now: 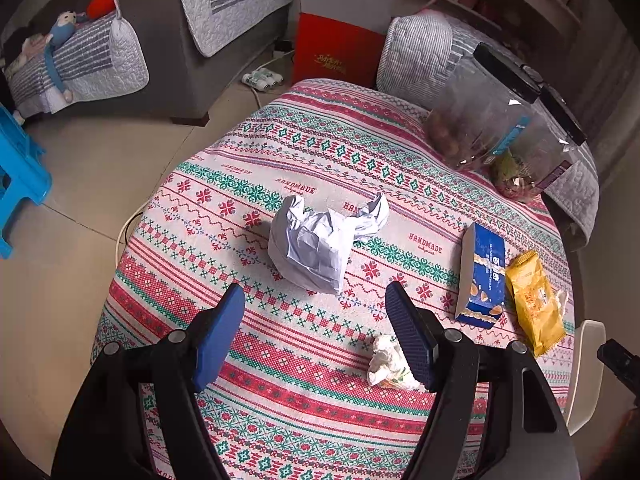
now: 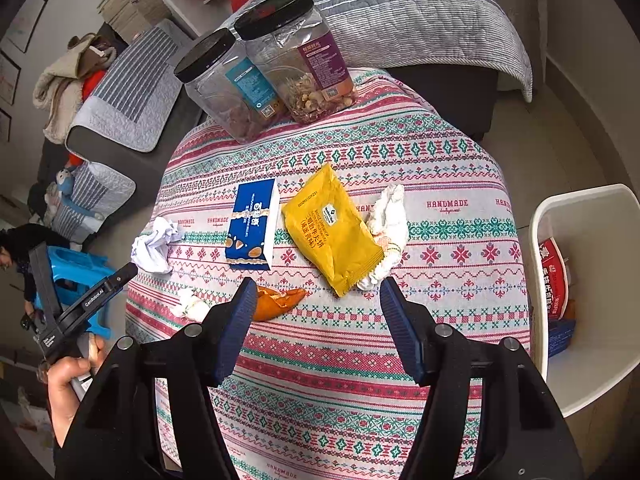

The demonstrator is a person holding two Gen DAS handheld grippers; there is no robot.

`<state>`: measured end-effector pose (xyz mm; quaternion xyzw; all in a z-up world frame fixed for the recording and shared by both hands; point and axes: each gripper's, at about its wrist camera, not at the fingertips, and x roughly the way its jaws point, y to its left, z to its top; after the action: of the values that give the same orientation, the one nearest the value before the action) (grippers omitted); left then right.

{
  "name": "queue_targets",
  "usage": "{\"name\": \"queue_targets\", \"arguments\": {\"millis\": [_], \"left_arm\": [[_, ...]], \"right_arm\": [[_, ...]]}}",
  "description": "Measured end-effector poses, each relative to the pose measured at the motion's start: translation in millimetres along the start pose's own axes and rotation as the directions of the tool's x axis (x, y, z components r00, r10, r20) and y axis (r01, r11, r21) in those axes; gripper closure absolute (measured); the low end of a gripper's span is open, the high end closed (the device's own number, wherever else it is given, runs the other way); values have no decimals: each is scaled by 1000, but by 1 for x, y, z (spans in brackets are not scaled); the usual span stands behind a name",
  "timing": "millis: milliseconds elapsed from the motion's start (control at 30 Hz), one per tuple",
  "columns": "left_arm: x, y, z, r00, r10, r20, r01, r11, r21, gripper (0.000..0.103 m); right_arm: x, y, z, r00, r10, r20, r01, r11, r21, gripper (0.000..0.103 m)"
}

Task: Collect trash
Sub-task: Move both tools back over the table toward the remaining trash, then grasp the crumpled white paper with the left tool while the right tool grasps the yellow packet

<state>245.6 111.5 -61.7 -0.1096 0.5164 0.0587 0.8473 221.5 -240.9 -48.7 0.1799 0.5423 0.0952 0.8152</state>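
A crumpled white paper ball (image 1: 316, 244) lies on the patterned tablecloth (image 1: 304, 152), just ahead of my open, empty left gripper (image 1: 316, 300). A small tissue wad (image 1: 390, 362) lies by its right finger. In the right wrist view my right gripper (image 2: 318, 296) is open and empty above the cloth, just short of a yellow snack wrapper (image 2: 330, 234). An orange peel (image 2: 278, 300) lies by its left finger. A crumpled tissue (image 2: 390, 224) lies beside the wrapper, a blue biscuit box (image 2: 253, 226) to its left. The paper ball (image 2: 154, 244) and small wad (image 2: 188, 304) show at the left.
Two clear jars with black lids (image 2: 276, 60) stand at the table's far edge. A white bin (image 2: 588, 216) with trash inside stands off the table's right side. Sofas (image 1: 168, 40), a blue stool (image 1: 20, 176) and a red bag (image 1: 336, 48) surround the table.
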Motion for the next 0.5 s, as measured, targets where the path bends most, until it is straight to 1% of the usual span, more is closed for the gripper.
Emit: {"name": "queue_targets", "arguments": {"millis": [133, 267, 300, 333, 433, 500], "left_arm": [[21, -2, 4, 1000, -2, -29, 1, 1000, -17, 33], [32, -8, 8, 999, 28, -26, -28, 1000, -8, 39], [35, -8, 8, 999, 35, -32, -35, 999, -6, 42], [39, -8, 8, 998, 38, -42, -38, 999, -7, 48], [46, -6, 8, 998, 35, -60, -36, 999, -17, 60], [48, -6, 9, 998, 40, -56, -41, 999, -15, 65]], "right_arm": [[29, -12, 10, 999, -31, -19, 31, 999, 10, 43], [55, -21, 15, 997, -39, -61, 41, 999, 21, 51], [58, -23, 16, 997, -44, -60, 45, 999, 21, 54], [59, -26, 18, 997, -46, -57, 48, 998, 28, 55], [62, -33, 21, 998, -35, -54, 38, 998, 57, 58], [64, -29, 22, 999, -22, -50, 24, 999, 32, 58]]}}
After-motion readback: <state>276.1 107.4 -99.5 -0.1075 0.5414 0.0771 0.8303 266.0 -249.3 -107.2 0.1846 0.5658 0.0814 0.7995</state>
